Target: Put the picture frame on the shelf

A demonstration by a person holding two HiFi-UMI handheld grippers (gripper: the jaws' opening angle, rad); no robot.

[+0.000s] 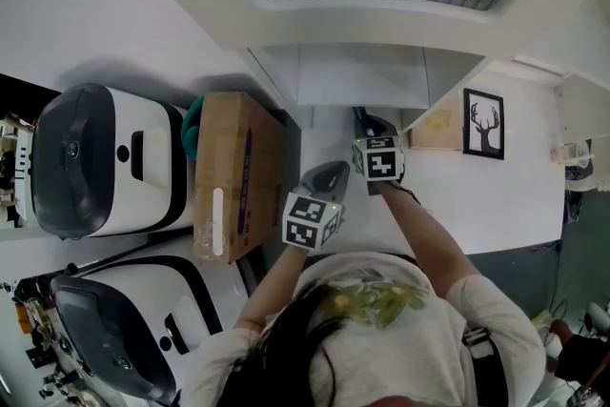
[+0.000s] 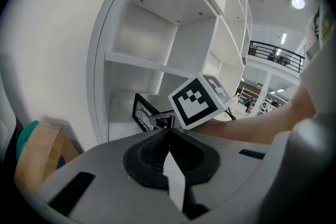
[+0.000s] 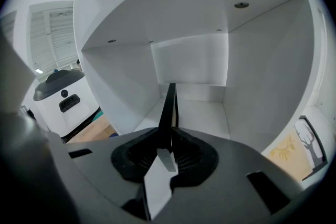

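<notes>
Jaws: right gripper (image 3: 167, 139) pinches picture frame (image 3: 170, 105); left gripper (image 2: 169, 134) closed, empty.
Frame: my 12 o'clock, edge-on, inside shelf (image 3: 210, 113) bay.

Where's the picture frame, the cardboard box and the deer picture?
picture frame (image 3: 168, 112): right gripper view, its thin black edge.
cardboard box (image 1: 233, 169): head view, its top face.
deer picture (image 1: 483, 124): head view, the middle of the print.

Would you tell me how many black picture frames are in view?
2. One thin black picture frame is clamped edge-on in the right gripper at the opening of the white shelf; a black-framed deer picture stands to its right, outside it. Others may be hidden.
</notes>
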